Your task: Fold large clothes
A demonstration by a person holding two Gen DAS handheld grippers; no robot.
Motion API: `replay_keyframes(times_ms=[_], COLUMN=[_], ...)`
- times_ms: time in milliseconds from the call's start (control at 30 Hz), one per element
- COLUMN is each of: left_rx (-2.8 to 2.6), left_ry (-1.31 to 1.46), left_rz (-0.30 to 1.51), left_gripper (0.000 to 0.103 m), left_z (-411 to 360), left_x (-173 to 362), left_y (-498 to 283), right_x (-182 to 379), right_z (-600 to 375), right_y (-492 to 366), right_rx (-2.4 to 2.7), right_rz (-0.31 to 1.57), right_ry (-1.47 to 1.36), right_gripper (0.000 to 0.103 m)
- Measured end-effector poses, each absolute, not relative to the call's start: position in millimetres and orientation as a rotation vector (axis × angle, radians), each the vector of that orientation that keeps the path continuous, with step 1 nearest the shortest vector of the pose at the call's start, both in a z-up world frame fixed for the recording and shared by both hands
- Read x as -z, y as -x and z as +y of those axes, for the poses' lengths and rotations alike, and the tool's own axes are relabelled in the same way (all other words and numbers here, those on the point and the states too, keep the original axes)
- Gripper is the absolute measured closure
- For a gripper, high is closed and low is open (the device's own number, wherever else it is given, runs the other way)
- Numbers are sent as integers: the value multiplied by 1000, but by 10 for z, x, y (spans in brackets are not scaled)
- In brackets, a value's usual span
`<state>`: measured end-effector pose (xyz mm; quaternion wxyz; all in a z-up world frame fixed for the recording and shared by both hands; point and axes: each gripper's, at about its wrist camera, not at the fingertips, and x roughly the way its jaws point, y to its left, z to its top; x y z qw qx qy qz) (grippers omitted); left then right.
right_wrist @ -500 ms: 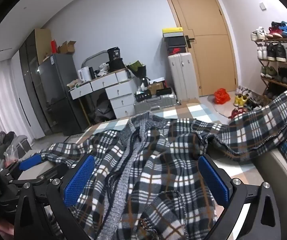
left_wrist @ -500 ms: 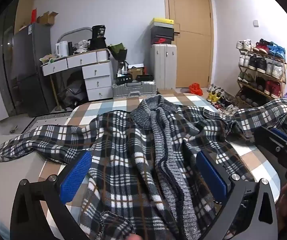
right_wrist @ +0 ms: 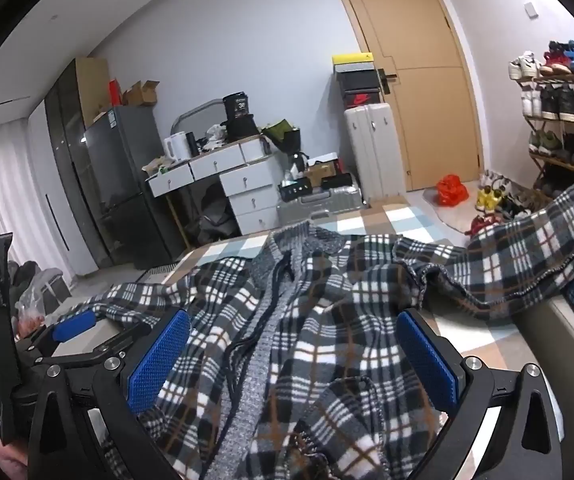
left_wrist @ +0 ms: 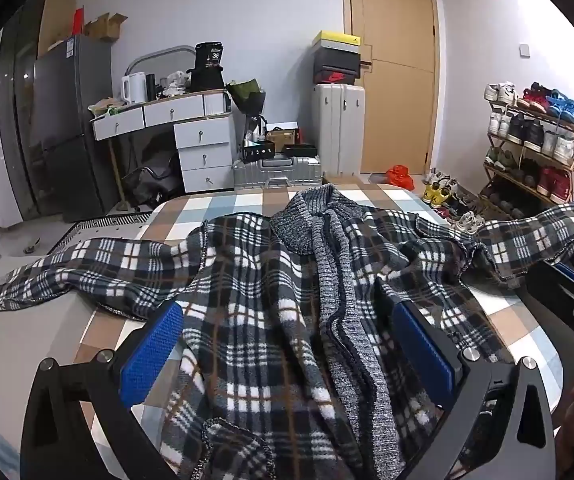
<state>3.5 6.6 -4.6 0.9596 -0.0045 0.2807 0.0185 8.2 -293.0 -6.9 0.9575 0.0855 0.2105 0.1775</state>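
Status: folding not really started. Plaid cardigan (left_wrist: 255,312) lies face-up and spread on the checked bed cover (left_wrist: 223,208), grey knit collar (left_wrist: 307,220) at the far end toward the door (left_wrist: 391,80), front placket running back toward the cameras. Both sleeves are unfolded — one sleeve (left_wrist: 71,268) trails off the bed's left edge as seen from the collar line, the other sleeve (right_wrist: 527,248) is draped up over something on the right side, can't tell what.

Left gripper (left_wrist: 287,344): jaws fully apart, hovering over the hem end just left of the placket, nothing between the pads. Right gripper (right_wrist: 293,356): same — wide apart, empty, over the hem end right of the placket. Fabric sits under them, not pinched.

Body is bunched and wrinkled near the collar, no clean fold line visible anywhere.

Left to do, my read: flatten the body, bring both sleeves in across the chest, then fold hem toward collar. Basically all of it.
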Motion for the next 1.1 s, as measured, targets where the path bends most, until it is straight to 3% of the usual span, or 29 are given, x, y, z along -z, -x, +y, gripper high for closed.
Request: replay_keyframes(times_ms=[1100], left_rx=[-36], left_ry=[1], left_rz=[562], left_gripper=[1], left_z=[61], left_x=[48], left_y=[1], right_x=[48], right_z=[-2782], right_y=[1], right_rx=[-364], right_rz=[381], right_ry=[-85], right_gripper=[0])
